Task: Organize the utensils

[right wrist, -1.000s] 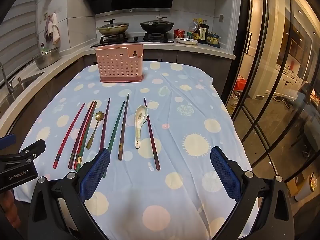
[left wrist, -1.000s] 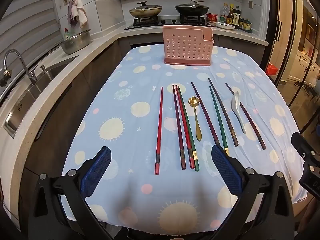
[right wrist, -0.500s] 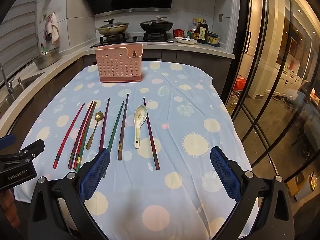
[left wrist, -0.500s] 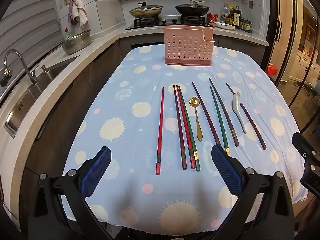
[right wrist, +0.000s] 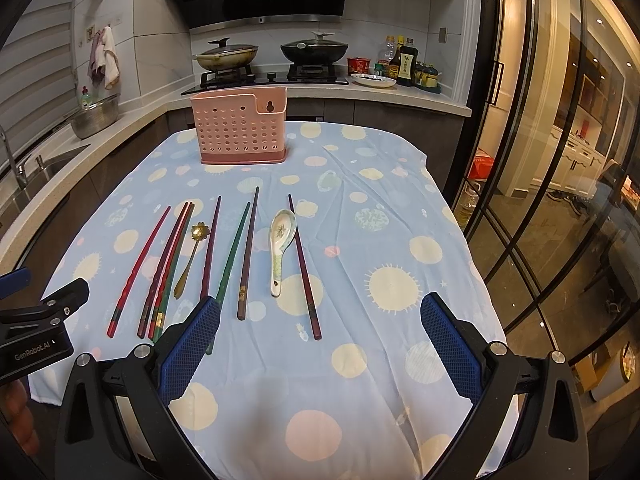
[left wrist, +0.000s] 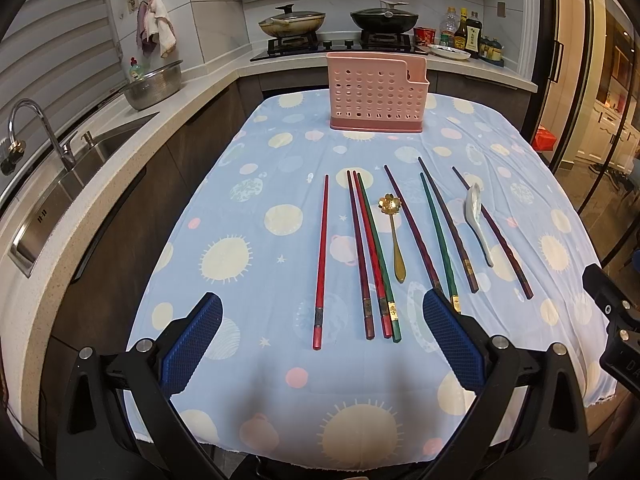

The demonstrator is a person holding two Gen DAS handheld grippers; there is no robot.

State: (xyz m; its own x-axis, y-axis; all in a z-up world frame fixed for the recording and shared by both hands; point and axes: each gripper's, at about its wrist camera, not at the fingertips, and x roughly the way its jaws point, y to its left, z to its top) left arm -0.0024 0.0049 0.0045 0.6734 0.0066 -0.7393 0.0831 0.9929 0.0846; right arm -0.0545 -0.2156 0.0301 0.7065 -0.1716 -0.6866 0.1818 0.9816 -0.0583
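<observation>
Kitchen light falls on a worktop (left wrist: 224, 240) draped in a blue cloth with pale suns and dots; at its far end a pink perforated utensil holder (left wrist: 376, 94) stands upright, with nothing showing above its rim; nearer, the utensils lie in a loose row, each pointing toward the holder. From left: a lone red chopstick (left wrist: 321, 260); then a close trio of chopsticks (left wrist: 370, 256), maroon, red and green; a gold spoon (left wrist: 394, 236) with a flower-shaped bowl; a dark purple chopstick (left wrist: 412, 228); a green chopstick (left wrist: 438, 236) beside a dark brown one (left wrist: 448, 224); a white ceramic spoon (left wrist: 478, 220), touching the last dark chopstick (left wrist: 494, 236) along its right side. Left tongs (left wrist: 320, 340) hover released above the near edge, blue pads wide apart over the chopstick ends, gripping nothing; right tongs (right wrist: 320, 336) hang likewise spread and empty over the right half of the row. A sink (left wrist: 52, 200) lies in the counter at far left; two lidded pans sit on the stove (left wrist: 340, 42) behind.
</observation>
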